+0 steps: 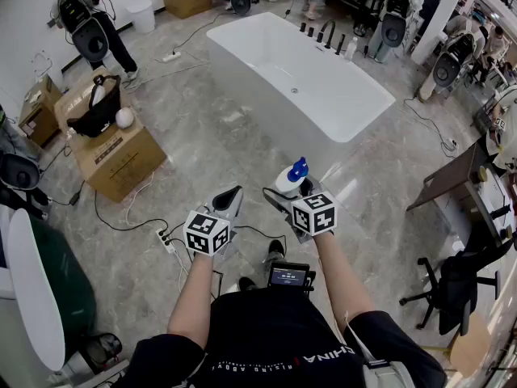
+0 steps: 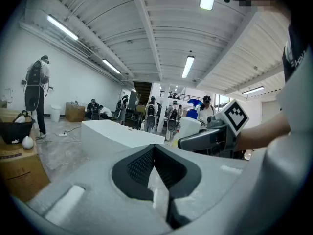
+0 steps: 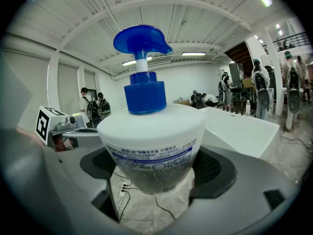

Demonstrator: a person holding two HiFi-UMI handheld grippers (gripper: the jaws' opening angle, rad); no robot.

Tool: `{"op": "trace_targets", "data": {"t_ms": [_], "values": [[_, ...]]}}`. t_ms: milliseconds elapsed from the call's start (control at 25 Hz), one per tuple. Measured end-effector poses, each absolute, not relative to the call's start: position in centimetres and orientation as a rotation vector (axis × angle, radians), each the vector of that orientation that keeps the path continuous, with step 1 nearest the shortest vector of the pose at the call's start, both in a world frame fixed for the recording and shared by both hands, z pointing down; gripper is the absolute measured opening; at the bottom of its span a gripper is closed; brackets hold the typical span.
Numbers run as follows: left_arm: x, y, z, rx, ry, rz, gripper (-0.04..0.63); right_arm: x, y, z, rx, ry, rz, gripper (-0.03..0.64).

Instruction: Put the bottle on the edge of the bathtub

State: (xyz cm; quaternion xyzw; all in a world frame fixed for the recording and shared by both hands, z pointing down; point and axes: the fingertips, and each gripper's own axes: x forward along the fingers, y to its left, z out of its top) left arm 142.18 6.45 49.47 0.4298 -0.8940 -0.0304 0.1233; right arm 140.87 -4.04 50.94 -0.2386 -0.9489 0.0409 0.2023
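Big workshop, grey floor (image 1: 202, 136), ppl working at the back. Tub (image 1: 275, 110) stands ahead of me, long axis slanting from far left to near right, its near end closest. My R hand-held gripper (image 1: 294, 187) clamps the bottle (image 1: 291, 176) round its body, upright, pump up, well short of the rim. L hand-held gripper (image 1: 229, 200) is pinched together, empty, alongside. R is nearer, so I reckon a carry fwd and slightly right.
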Motion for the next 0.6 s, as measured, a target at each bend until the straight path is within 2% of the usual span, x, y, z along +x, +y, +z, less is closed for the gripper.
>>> {"op": "trace_targets", "data": {"t_ms": [600], "values": [[144.6, 6.9, 49.0, 1.293, -2.608, -0.058, 0.008, 144.1, -3.6, 50.6, -0.702, -2.643, 0.204, 0.479]]}}
